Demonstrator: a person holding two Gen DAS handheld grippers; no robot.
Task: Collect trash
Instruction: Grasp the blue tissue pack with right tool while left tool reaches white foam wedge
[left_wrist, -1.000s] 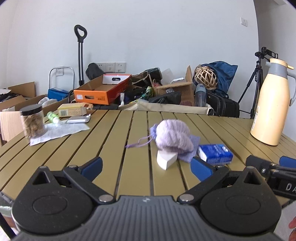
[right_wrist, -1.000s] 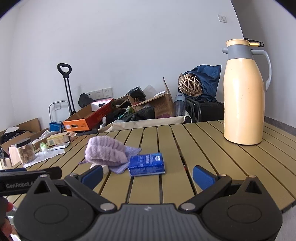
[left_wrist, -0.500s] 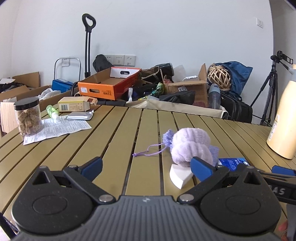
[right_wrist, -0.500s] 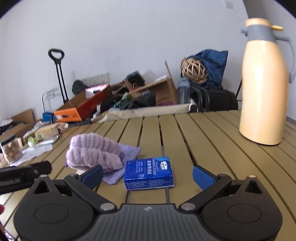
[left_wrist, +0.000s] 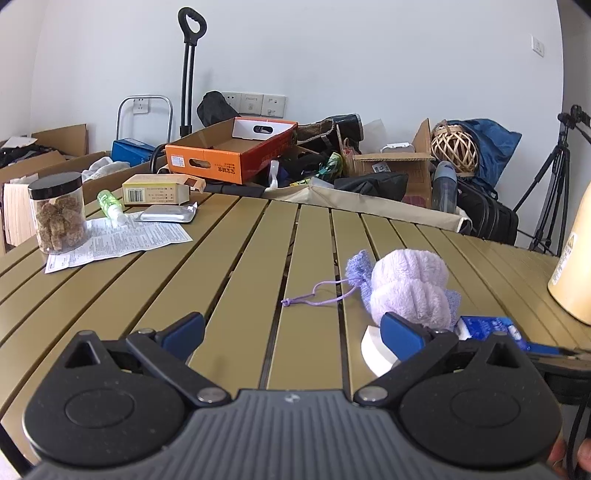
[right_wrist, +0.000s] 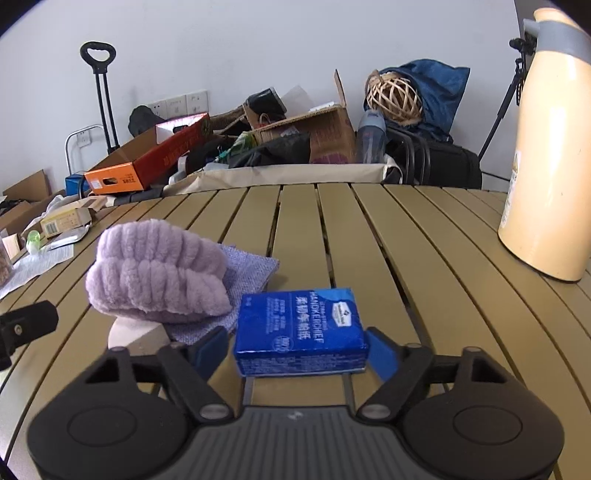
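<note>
Slatted table (left_wrist: 255, 258), cluttered white-walled room.

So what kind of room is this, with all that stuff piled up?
Probably a spare room used for storage. Cardboard boxes, bags and a folding hand cart are heaped against a bare white wall, a camera tripod stands nearby, and a slatted folding table fills the front.

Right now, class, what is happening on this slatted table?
A person is clearing a slatted olive-green table with two handheld grippers. The right gripper has just been closing around a blue handkerchief tissue pack, which sits between its pads; whether they press on it is unclear. The left gripper is open, with a fluffy lilac cloth bundle and a white wedge-shaped block by one fingertip.
</note>
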